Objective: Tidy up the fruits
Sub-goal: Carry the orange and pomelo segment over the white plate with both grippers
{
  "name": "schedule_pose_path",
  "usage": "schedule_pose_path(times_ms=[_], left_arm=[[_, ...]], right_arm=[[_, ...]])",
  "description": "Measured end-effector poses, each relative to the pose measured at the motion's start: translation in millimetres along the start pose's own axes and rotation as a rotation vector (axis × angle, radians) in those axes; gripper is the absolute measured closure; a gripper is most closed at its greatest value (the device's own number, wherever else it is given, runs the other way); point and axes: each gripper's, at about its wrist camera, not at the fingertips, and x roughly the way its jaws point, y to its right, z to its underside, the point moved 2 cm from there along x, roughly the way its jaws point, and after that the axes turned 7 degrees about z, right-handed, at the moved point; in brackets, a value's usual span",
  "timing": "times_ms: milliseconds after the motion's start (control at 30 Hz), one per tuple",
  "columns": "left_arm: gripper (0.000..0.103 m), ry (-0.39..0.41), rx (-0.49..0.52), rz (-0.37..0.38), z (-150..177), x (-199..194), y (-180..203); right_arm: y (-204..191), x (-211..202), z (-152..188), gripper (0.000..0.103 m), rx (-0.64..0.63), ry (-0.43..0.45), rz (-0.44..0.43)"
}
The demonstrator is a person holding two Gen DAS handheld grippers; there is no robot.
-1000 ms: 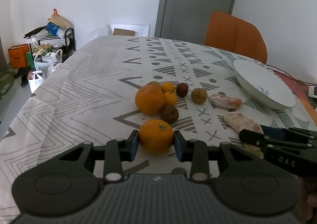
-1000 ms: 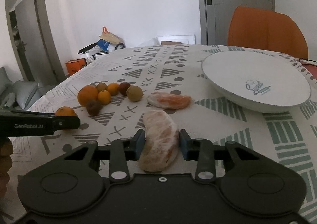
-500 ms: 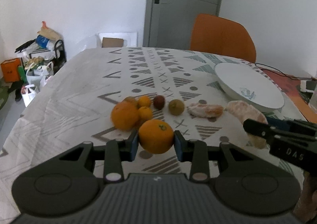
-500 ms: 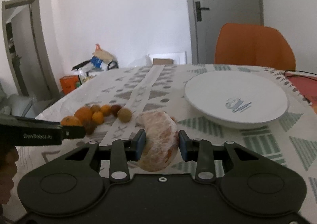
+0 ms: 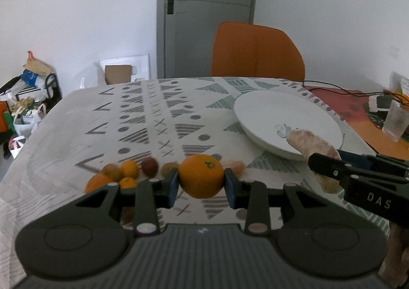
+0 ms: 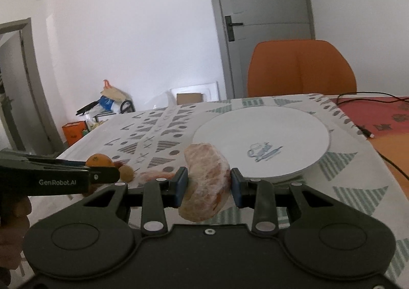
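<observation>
The left gripper [image 5: 201, 184] was clamped on a whole orange [image 5: 201, 176], its blue pads pressed against both sides of the fruit, which hung clear above the patterned tablecloth [image 5: 143, 120]. The right gripper [image 6: 209, 184] was closed on a peeled citrus half [image 6: 206, 181], pale and veined, held in front of the near rim of the white plate [image 6: 281, 123]; from the left wrist camera that same piece [image 5: 310, 144] showed against the plate's near edge [image 5: 255, 115], with the right gripper's black body [image 5: 363, 186] below it. Behind the held orange, the rest of the fruit sat in a loose cluster on the table: a larger orange [image 5: 98, 184] at the left, two small tangerines [image 5: 129, 168] beside it, a dark reddish fruit [image 5: 149, 165], a brownish round fruit [image 5: 112, 172], and another one [image 5: 168, 168] partly hidden by the gripper finger. A second peeled citrus piece [image 5: 235, 166] lay on the cloth just right of the held orange. The plate itself carried only a small blue print [image 6: 263, 151] at its centre. An orange chair [image 5: 255, 51] stood at the far end of the table before a grey door [image 5: 207, 13], a cable [image 6: 363, 100] ran across the red cloth on the right, and a clear glass [image 5: 395, 120] stood at the right edge. Bags and clutter [image 5: 28, 100] were piled against the left wall.
</observation>
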Motion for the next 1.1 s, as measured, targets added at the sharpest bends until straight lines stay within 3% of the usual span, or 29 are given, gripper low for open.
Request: schedule_pose_path(times_ms=[600,1100], left_arm=[[0.067,0.035,0.056,0.049,-40.4,42.0,32.6],[0.067,0.008,0.113,0.065,-62.9,82.0,56.8]], right_arm=[[44.2,28.3,-21.3,0.069,0.084,0.026,0.092],[70.0,53.2,-28.2,0.067,0.167,0.067,0.163]])
